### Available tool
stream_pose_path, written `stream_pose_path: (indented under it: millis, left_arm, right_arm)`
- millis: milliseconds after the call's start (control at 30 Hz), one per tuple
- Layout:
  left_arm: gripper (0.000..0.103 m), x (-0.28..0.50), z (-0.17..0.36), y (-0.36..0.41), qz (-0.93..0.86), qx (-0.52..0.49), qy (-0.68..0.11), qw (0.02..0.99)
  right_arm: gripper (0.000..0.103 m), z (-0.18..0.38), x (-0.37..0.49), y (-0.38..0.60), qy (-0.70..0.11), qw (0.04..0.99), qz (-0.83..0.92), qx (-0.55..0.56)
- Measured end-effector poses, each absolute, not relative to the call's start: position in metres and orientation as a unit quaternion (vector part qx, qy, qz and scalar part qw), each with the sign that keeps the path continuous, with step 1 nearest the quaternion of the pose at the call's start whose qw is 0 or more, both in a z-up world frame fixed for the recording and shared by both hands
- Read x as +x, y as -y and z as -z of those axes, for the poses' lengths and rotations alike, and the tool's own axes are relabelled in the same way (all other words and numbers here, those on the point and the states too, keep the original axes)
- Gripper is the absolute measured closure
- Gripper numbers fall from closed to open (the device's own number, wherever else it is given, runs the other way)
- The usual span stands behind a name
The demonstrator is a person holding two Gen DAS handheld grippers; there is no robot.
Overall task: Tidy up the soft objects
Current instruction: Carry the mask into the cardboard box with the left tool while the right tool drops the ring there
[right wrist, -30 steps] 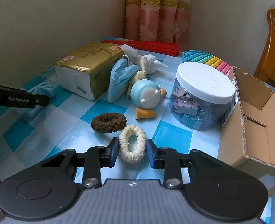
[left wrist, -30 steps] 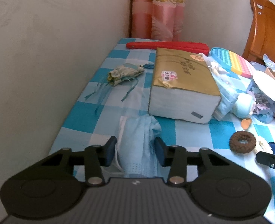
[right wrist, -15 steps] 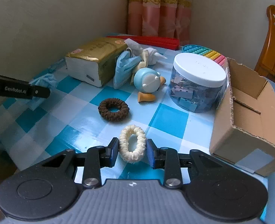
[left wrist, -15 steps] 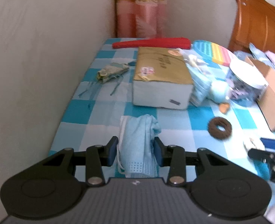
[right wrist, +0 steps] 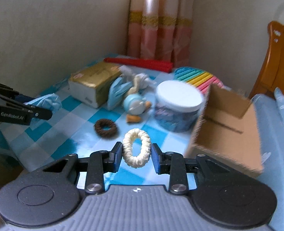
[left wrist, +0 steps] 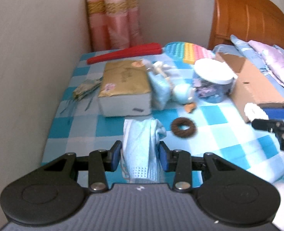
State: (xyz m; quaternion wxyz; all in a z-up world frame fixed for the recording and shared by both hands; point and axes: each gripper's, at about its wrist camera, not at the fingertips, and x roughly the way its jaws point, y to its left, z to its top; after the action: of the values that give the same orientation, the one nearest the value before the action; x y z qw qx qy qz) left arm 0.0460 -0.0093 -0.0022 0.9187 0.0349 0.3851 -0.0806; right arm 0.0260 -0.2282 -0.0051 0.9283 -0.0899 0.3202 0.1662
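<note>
My left gripper (left wrist: 140, 155) is shut on a light blue face mask (left wrist: 142, 144) and holds it above the checked table; the mask also shows in the right wrist view (right wrist: 47, 101). My right gripper (right wrist: 136, 154) is shut on a cream scrunchie (right wrist: 136, 147) and holds it in the air, left of an open cardboard box (right wrist: 226, 134). The scrunchie also shows at the right in the left wrist view (left wrist: 254, 111), beside the box (left wrist: 255, 84). A brown scrunchie (left wrist: 183, 128) lies on the table between the grippers, also in the right wrist view (right wrist: 105, 128).
On the blue checked tablecloth (left wrist: 84, 127) stand a gold tissue pack (left wrist: 122, 88), another blue mask (left wrist: 159, 91), a small blue toy (left wrist: 183, 94), a white-lidded jar (left wrist: 211, 80), a red folded fan (left wrist: 124, 54) and a rainbow pop toy (left wrist: 188, 53). A wall runs along the left.
Both grippers have lifted and drawn back from the table with their loads. The right gripper with the cream scrunchie has moved closer to the cardboard box.
</note>
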Motion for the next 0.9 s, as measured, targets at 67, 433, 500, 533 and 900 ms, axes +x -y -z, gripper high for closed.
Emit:
stream_pose_path:
  millis: [67, 433, 500, 533, 900]
  left_arm:
    - [0.064, 0.046, -0.004, 0.019, 0.090, 0.038, -0.379, 0.920]
    - [0.064, 0.061, -0.029, 0.081, 0.158, 0.064, -0.359, 0.918]
    - [0.064, 0.066, -0.033, 0.093, 0.167, 0.071, -0.354, 0.918]
    - [0.064, 0.069, -0.035, 0.099, 0.170, 0.076, -0.351, 0.917]
    - [0.064, 0.118, -0.049, 0.166, 0.224, 0.117, -0.344, 0.904]
  right_arm:
    - [0.066, -0.003, 0.025, 0.239, -0.309, 0.933, -0.153, -0.101]
    - [0.064, -0.021, 0.059, 0.299, -0.288, 0.949, -0.088, -0.098]
    - [0.047, -0.017, 0.065, 0.302, -0.292, 0.947, -0.089, -0.097]
    - [0.045, -0.015, 0.067, 0.303, -0.297, 0.945, -0.090, -0.100]
    - [0.000, -0.015, 0.055, 0.320, -0.310, 0.943, -0.111, -0.041]
